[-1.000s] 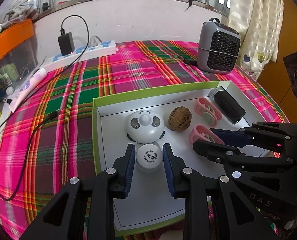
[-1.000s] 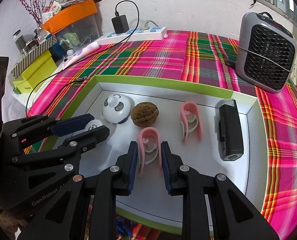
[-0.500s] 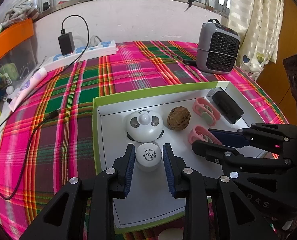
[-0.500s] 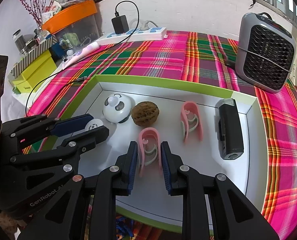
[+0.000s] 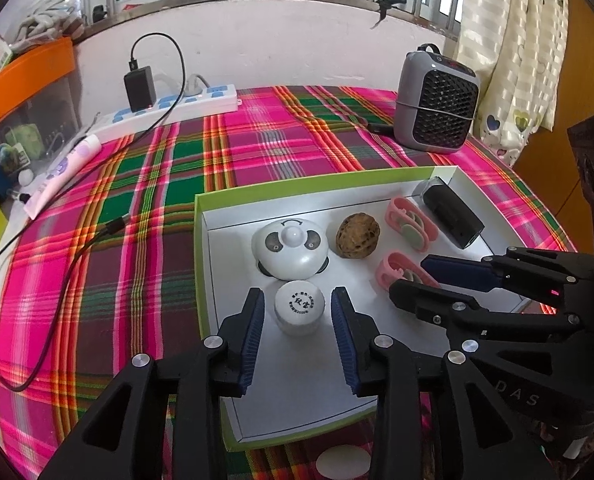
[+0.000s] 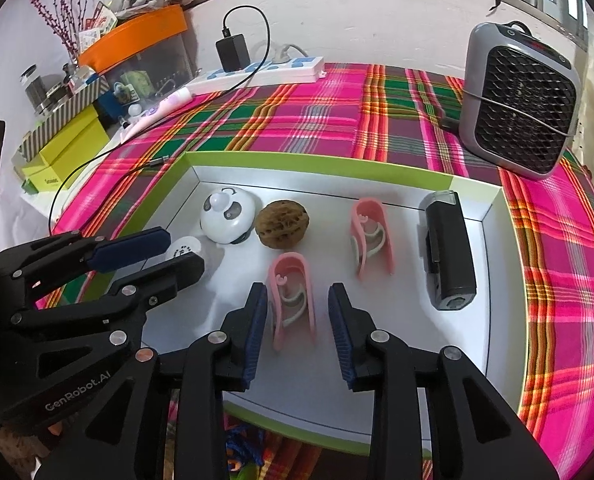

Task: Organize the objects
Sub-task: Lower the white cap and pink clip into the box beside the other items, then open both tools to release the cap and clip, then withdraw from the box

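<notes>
Both grippers are at the release step inside the shallow white green-rimmed cardboard tray (image 5: 201, 264) at the worktop's near edge: the left gripper (image 5: 297, 320), fingers just opening, straddles the small round white jar (image 5: 299, 307) without touching, the right gripper (image 6: 298, 320), likewise parting, flanks the pink plastic clip (image 6: 293, 292), so next each should lift clear.

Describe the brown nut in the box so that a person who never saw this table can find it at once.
Look at the shallow white box with a green rim on the checked cloth. Along its far side stand four things in a row: a white panda-faced dome, the nut, a pink clip and a black device. The nut is the only brown, round, wrinkled thing there.
</notes>
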Demonstrator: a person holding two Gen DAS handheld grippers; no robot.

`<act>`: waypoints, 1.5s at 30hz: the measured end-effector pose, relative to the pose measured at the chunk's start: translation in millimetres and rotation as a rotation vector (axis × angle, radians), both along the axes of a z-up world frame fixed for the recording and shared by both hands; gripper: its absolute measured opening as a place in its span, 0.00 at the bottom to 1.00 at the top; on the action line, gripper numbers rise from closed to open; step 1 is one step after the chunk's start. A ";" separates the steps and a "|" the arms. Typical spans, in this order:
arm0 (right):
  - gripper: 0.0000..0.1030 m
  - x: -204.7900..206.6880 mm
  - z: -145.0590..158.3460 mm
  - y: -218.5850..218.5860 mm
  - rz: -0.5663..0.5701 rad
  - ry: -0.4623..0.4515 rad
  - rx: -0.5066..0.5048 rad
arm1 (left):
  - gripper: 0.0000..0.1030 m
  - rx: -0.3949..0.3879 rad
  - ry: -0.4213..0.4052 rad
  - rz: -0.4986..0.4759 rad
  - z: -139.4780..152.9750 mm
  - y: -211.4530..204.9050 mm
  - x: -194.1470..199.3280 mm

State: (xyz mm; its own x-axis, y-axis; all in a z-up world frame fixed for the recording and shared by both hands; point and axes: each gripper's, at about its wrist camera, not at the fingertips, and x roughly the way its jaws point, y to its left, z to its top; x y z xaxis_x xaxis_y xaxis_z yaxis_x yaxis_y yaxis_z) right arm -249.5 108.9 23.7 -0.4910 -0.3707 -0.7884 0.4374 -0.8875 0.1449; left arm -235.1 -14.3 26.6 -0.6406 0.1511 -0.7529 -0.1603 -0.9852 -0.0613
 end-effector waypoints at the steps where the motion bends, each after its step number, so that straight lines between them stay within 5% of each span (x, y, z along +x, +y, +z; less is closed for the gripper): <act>1: 0.32 0.4 0.0 0.2 -0.001 0.000 -0.001 | 0.32 0.002 0.000 0.003 0.2 -0.7 0.7; 45: 0.32 90.2 37.4 12.5 -0.062 0.165 -0.009 | 0.36 0.020 0.093 0.049 27.5 -8.5 86.6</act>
State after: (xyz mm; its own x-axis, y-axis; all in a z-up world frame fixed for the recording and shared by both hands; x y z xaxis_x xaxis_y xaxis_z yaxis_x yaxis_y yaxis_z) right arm -159.3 121.4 61.1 -0.6354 -0.3423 -0.6922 0.3999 -0.9127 0.0842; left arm -148.5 -22.8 54.0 -0.7145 0.1324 -0.6870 -0.1178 -0.9907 -0.0684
